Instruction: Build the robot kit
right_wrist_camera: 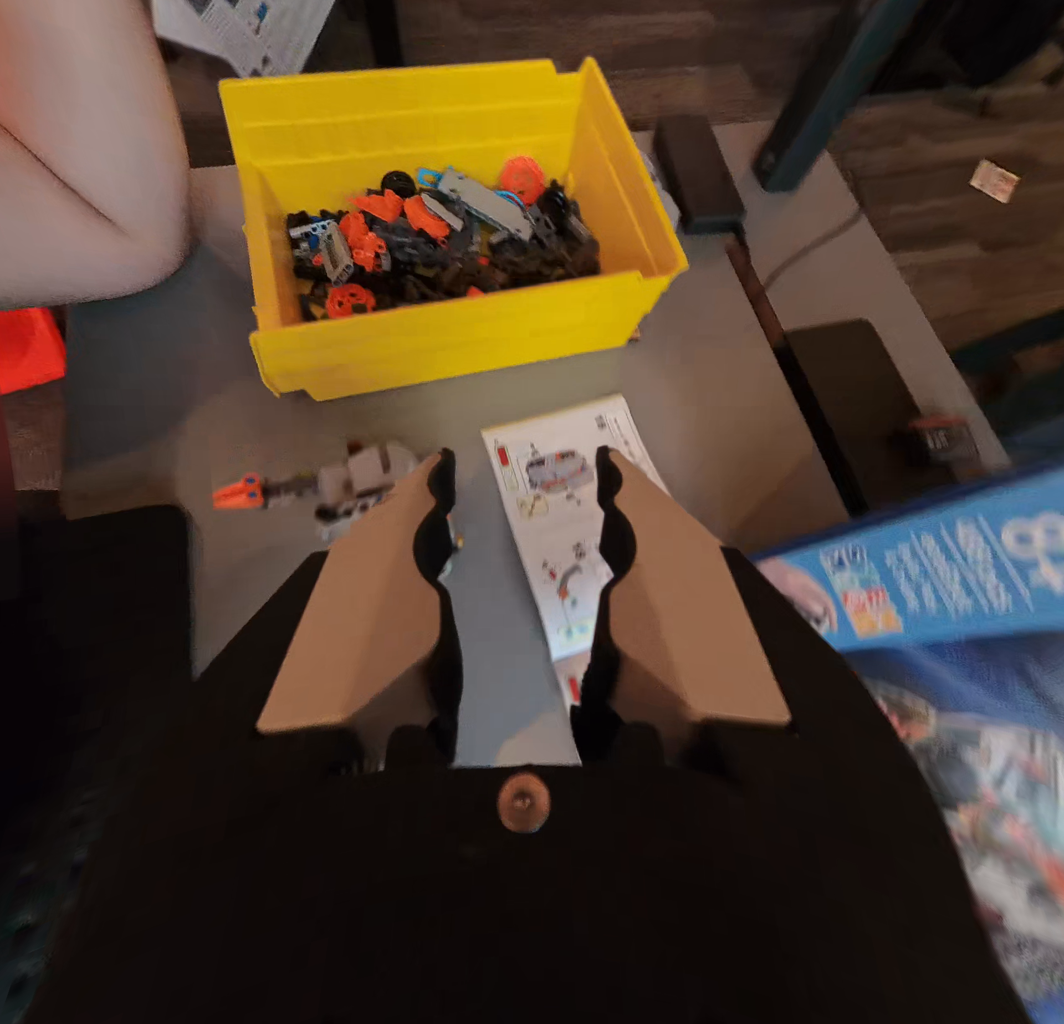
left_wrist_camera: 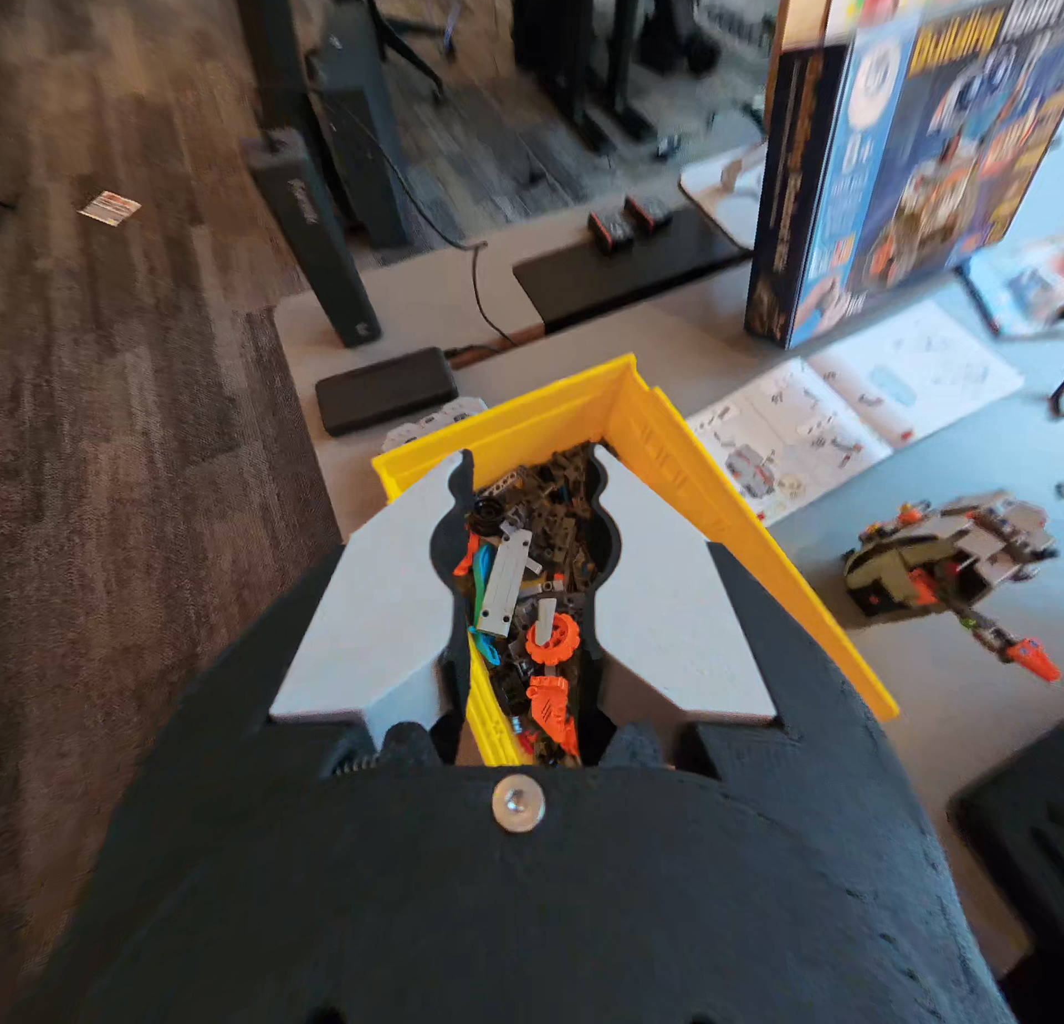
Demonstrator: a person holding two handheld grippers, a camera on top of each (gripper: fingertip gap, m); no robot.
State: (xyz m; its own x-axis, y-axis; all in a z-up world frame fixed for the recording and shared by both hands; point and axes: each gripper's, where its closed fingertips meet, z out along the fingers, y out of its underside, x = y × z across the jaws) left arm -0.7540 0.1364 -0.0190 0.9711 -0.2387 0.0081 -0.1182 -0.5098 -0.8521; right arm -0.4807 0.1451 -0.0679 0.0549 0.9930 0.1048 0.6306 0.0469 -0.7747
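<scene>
A yellow bin [right_wrist_camera: 460, 339] of loose toy bricks [right_wrist_camera: 437, 242] sits on the grey tabletop [right_wrist_camera: 691, 363]. The left gripper [left_wrist_camera: 532, 466] hangs directly over it, jaws wide, holding nothing. The right gripper [right_wrist_camera: 521, 466] (jaws likewise wide, empty) hovers at the bin's 6 o'clock, above an instruction booklet [right_wrist_camera: 553, 478].

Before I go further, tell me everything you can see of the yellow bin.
The yellow bin looks like moulded plastic: rectangular, open-topped, ribbed stepped walls. It sits upright on the grey table, beyond the open instruction booklet. Its floor is covered by loose building-toy pieces, black, grey, orange and some blue. The left tool hangs open above its contents; whether it touches is unclear. The right tool is apart, open.
</scene>
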